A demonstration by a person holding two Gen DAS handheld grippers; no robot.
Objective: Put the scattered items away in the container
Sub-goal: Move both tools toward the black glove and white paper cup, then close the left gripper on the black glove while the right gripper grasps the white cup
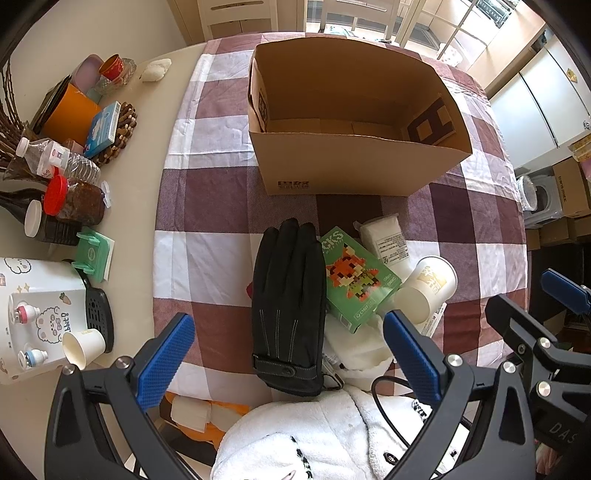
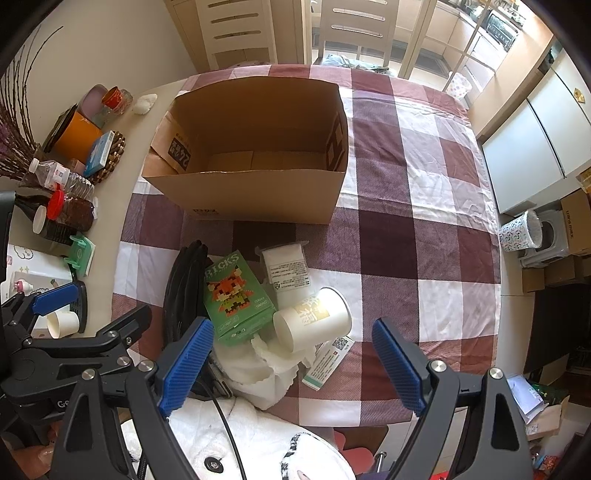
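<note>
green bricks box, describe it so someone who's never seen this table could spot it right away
Start at the big open cardboard box on the checked tablecloth, then look at the pile on its near side. The green bricks box lies flat there, between the black glove and the tipped-over paper cup. It is the only green thing in the pile, with a pixelated orange fox on its lid.

You're working in a home dining area that opens onto a kitchen. Ahead of your grippers, beyond the checked tablecloth (image 2: 406,192), stand white slat-back dining chairs (image 2: 236,33). Off to their left sit a water bottle (image 1: 59,158), a red-lidded jar (image 1: 75,201) and a twig bouquet (image 2: 14,122); to their right, white cabinets (image 2: 535,129).
</note>
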